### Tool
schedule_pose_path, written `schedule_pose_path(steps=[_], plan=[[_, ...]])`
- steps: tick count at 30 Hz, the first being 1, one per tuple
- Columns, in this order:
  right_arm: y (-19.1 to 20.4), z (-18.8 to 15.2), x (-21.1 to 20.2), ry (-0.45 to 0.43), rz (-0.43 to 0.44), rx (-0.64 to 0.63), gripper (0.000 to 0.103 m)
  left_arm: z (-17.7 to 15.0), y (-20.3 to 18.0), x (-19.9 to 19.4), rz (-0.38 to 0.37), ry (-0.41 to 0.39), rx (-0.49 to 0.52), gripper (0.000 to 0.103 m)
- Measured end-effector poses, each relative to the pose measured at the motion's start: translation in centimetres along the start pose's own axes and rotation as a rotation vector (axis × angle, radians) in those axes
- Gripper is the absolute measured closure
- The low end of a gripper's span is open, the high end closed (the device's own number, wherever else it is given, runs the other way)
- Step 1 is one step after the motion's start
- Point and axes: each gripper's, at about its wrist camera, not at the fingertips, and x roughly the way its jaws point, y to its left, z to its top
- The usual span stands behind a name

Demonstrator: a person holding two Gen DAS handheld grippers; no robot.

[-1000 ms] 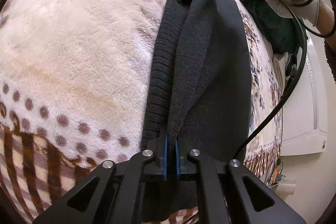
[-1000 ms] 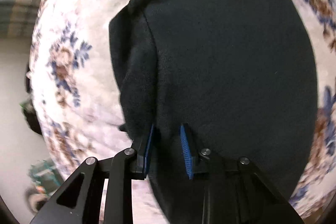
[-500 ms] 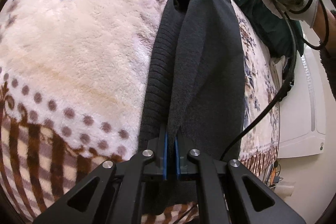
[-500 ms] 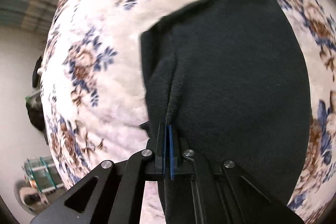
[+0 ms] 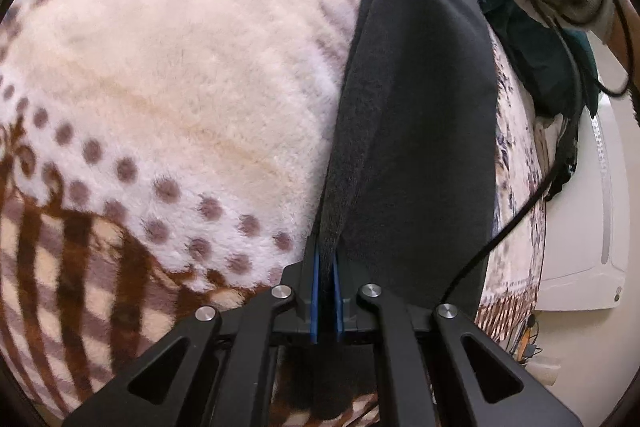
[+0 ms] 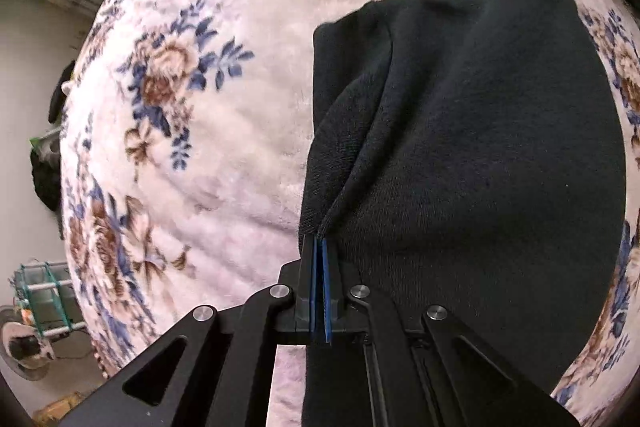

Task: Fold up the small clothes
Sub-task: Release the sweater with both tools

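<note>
Dark knit garment (image 5: 416,115) pinched in both the left gripper (image 5: 327,281) and right gripper (image 6: 320,285), above floral fleece blanket (image 6: 224,155).

The right tool (image 6: 320,259) pinches a bunched edge of the dark knit garment (image 6: 480,155), which drapes over the floral blanket (image 6: 192,131).

You will find no readable words, numbers, brand marks or signs in either wrist view. The dark garment (image 5: 416,131) shows only plain knit, with no tag or print in sight. The blanket (image 5: 168,75) under it carries flowers, dots and checks, but no lettering. The white appliance (image 5: 576,267) beyond the blanket's right edge shows no legible label.
</note>
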Motion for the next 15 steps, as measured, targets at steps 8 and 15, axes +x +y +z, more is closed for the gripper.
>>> schedule_pose_path(steps=[8, 15], plan=[[-1.4, -2.1, -3.2, 0.104, 0.162, -0.125, 0.027, -0.1, 2.7, -3.2, -0.138, -0.013, -0.195, 0.043], [-12.2, -14.0, -8.9, 0.080, 0.150, -0.044, 0.018, -1.4, 3.1, -2.7, -0.168, 0.033, -0.251, 0.039]])
